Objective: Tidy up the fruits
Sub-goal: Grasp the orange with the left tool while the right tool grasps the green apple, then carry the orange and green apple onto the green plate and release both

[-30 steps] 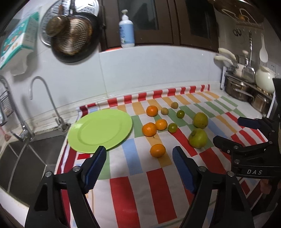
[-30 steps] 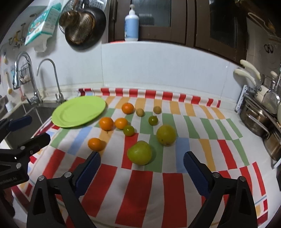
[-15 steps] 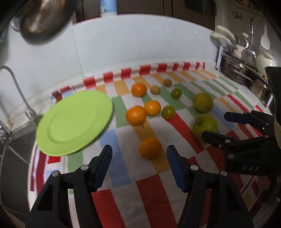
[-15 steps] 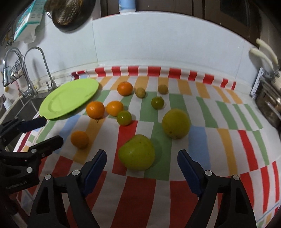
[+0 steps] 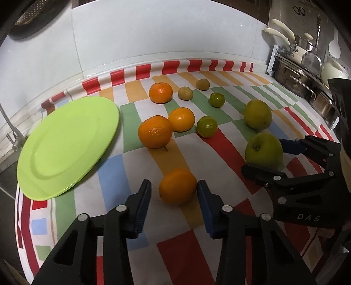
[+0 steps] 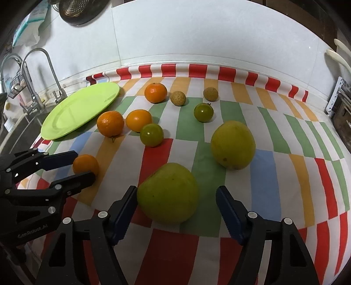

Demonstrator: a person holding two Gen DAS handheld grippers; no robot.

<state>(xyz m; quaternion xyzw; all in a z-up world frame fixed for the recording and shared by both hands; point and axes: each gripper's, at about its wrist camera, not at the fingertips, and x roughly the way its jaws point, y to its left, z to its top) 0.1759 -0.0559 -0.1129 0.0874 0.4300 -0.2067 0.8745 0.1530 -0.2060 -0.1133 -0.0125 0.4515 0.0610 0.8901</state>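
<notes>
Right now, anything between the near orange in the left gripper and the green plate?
No fruit; only bare striped cloth lies between that orange and the green plate, seen in the left wrist view.

Lime-green plate point(image 5: 65, 140), striped multicoloured cloth point(image 5: 219, 153)

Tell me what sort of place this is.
Most likely a home kitchen counter: a curved metal sink tap at one end, stacked steel pots with lids at the other, and a round metal colander hanging on the white tiled wall.
</notes>
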